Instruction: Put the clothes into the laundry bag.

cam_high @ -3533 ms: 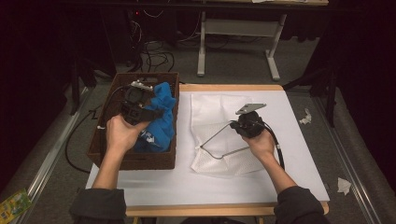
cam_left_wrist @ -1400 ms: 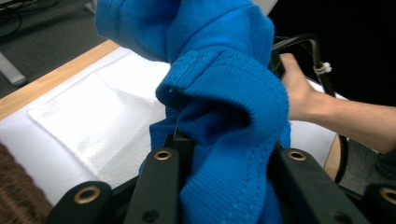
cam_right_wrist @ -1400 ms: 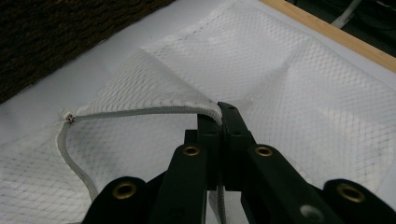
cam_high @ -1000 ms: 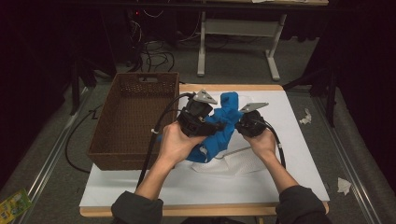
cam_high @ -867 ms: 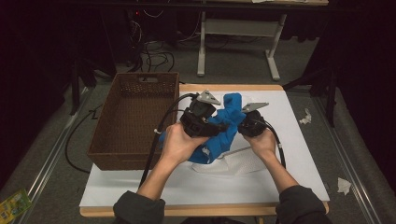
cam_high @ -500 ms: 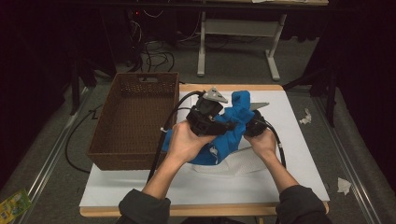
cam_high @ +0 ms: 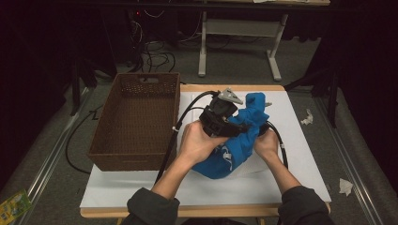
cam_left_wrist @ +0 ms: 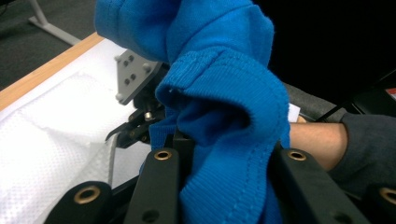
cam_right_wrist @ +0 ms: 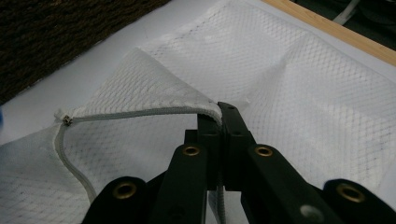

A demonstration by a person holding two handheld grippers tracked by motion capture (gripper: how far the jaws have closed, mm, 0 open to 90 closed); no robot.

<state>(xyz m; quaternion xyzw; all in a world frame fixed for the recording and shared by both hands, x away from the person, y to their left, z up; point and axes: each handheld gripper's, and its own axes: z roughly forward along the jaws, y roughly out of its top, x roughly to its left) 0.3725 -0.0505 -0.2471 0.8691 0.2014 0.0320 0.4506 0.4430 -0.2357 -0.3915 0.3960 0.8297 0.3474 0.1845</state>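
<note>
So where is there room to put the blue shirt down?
The brown basket looks bare inside. The white sheet's front strip, between basket and table edge, is free too. The middle is crowded: both hands, blue shirt and white mesh bag.

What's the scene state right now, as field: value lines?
left gripper: shut on blue garment, held bunched over the mesh bag
right gripper: shut on mesh bag at its zipper edge, lifting it open
basket: brown wicker, on the table's left, nothing visible in it
table: white cover, wooden edge
garment in bag: not yet; it hangs beside the right gripper
</note>
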